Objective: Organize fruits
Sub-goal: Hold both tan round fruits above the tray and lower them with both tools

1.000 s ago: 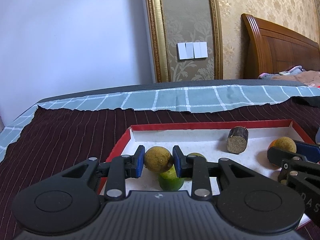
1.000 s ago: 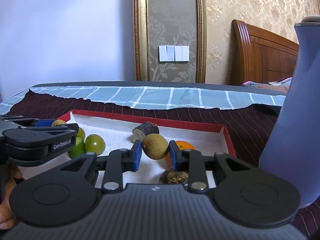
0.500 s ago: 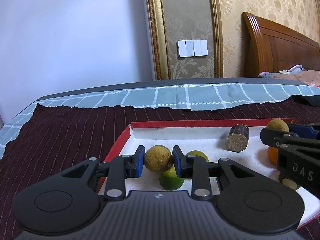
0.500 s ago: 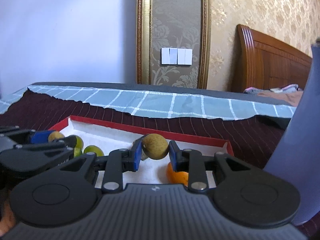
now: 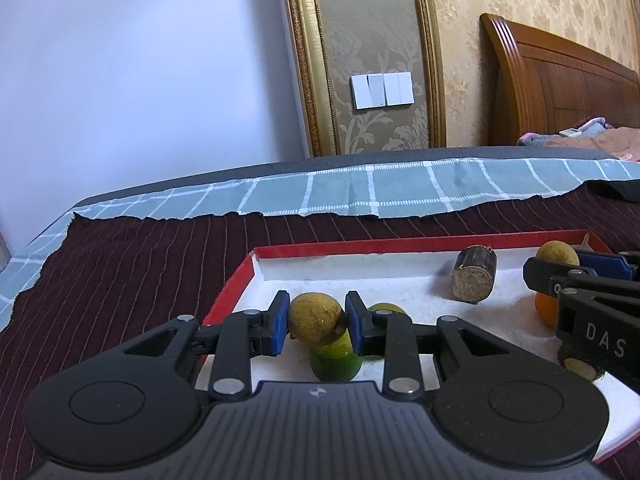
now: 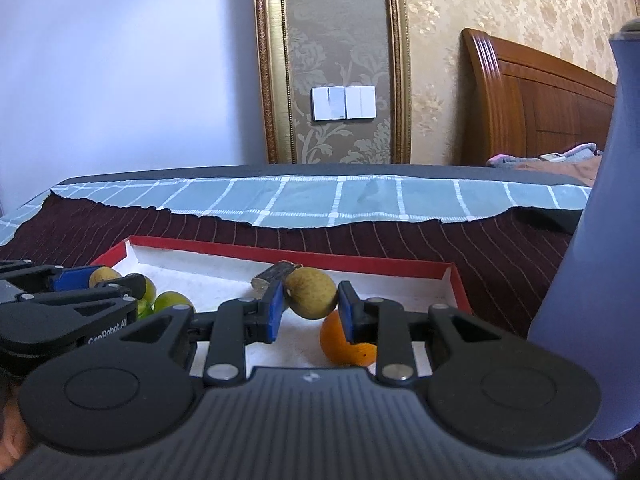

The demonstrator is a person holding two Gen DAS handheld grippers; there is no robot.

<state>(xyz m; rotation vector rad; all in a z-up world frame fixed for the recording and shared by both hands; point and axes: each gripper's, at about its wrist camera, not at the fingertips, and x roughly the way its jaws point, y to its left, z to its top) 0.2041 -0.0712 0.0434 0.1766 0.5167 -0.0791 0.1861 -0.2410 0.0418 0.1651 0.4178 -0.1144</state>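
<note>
The left claw [image 5: 316, 317] pinches a tan round fruit [image 5: 316, 319] between its blue pads, held just above the tray's left end. Right under that fruit lies a green fruit [image 5: 335, 360] on the white tray floor, and a second green fruit [image 5: 386, 308] shows behind the claw's right finger.

The right claw [image 6: 311, 298] likewise pinches a second tan fruit [image 6: 311, 293] between its blue pads, raised above the right part of the tray. Below it, near the tray's front right corner, rests an orange [image 6: 345, 342]. Just behind the held fruit, a short brown log-like piece [image 6: 269, 276] lies close to the tray's back edge.

The tray [image 6: 360, 264] has a red rim and white inside, and it sits on a dark maroon striped cloth [image 5: 128, 264]. Past that cloth, a teal checked cloth [image 6: 340, 200] runs along the far edge of the table.

Beside the tray's right end stands a tall bluish-purple jug [image 6: 592, 280]. Whether it touches the tray cannot be told.
</note>
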